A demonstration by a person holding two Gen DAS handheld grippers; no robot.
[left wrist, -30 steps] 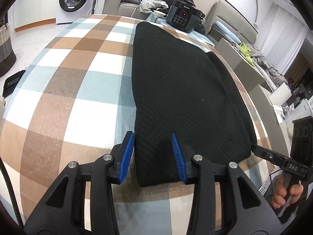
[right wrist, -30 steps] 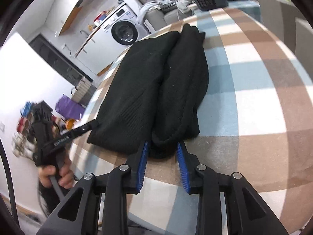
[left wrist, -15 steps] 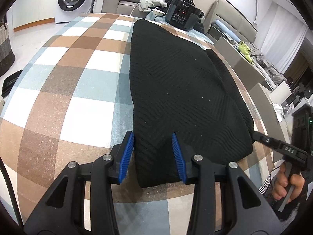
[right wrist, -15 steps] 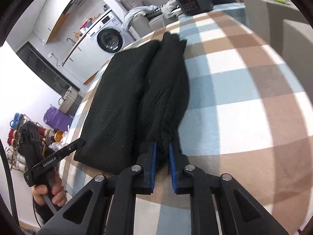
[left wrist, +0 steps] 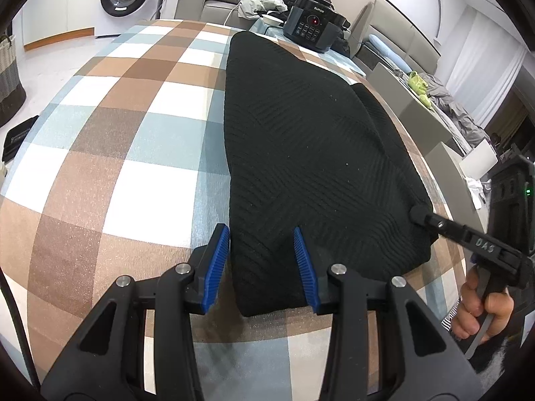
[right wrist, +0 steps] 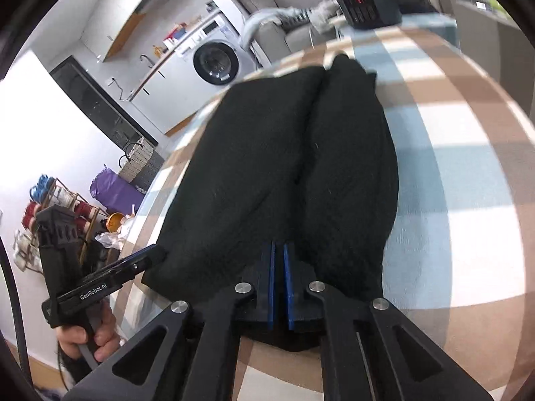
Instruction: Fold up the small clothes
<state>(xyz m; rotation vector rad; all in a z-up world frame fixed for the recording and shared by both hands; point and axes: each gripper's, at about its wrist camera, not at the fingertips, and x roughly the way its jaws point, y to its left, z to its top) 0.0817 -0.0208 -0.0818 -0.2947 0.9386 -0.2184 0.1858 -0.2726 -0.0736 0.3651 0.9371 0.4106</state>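
Left wrist view shows my left tool (left wrist: 261,262) with its blue pads spread wide, straddling the near left corner of the black knit garment (left wrist: 311,153) at the bottom centre of the frame; the fabric sits between the pads but nothing is pinched. The garment lies flat on the checked surface (left wrist: 110,153), its long axis running straight away from me toward the upper centre of the frame, where a dark cooker (left wrist: 309,28) stands just beyond its far end.

From the right wrist view, my right tool (right wrist: 280,287) is nearly closed, only a thin slit between the pads, and it has the near hem of the garment (right wrist: 291,167) clamped at the bottom centre (the cloth bunches up on both sides of the pads). The left tool (right wrist: 100,284) shows at the lower left of that frame, at the garment's other near corner.

So both tools are at the near short edge, one per corner. My judgement: the left tool needs to close before I lift, since the fold would carry this edge along the long axis toward the far end.
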